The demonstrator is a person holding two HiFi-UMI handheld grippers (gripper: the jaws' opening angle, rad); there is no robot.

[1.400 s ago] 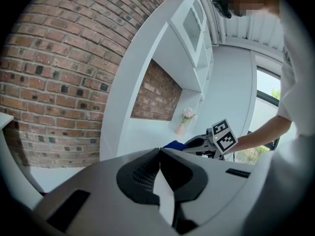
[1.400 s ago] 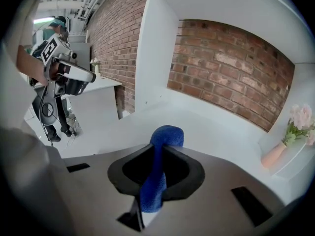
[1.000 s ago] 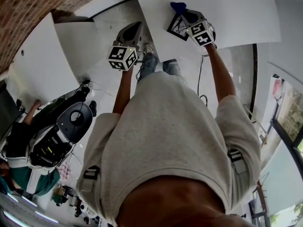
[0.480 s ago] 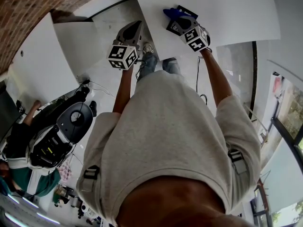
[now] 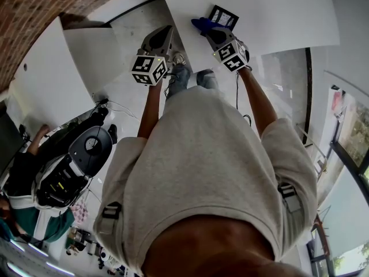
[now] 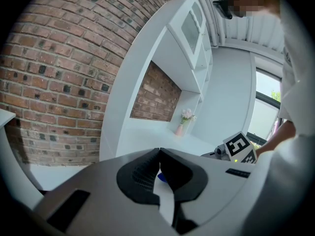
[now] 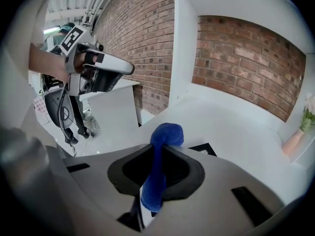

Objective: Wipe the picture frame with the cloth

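Note:
A small black picture frame [image 5: 223,17] lies flat on the white table [image 5: 282,16]; its corner [image 7: 204,149] shows just past the right jaws. My right gripper [image 5: 206,30] is shut on a blue cloth [image 5: 202,23], which hangs bunched between the jaws [image 7: 160,156] beside the frame's near-left edge. My left gripper [image 5: 164,32] hovers off the table's left edge, shut with nothing held [image 6: 158,154]. It also appears at upper left in the right gripper view [image 7: 98,70].
A pink vase with flowers [image 6: 184,122] stands at the back of the white table by a brick wall [image 7: 241,58]. Another white table [image 5: 86,51] stands to the left. A person with equipment [image 5: 52,172] is on the floor to the left.
My right gripper has swung left with the cloth, off the frame. The frame now shows uncovered and slightly farther in on the table. The left gripper has not moved.

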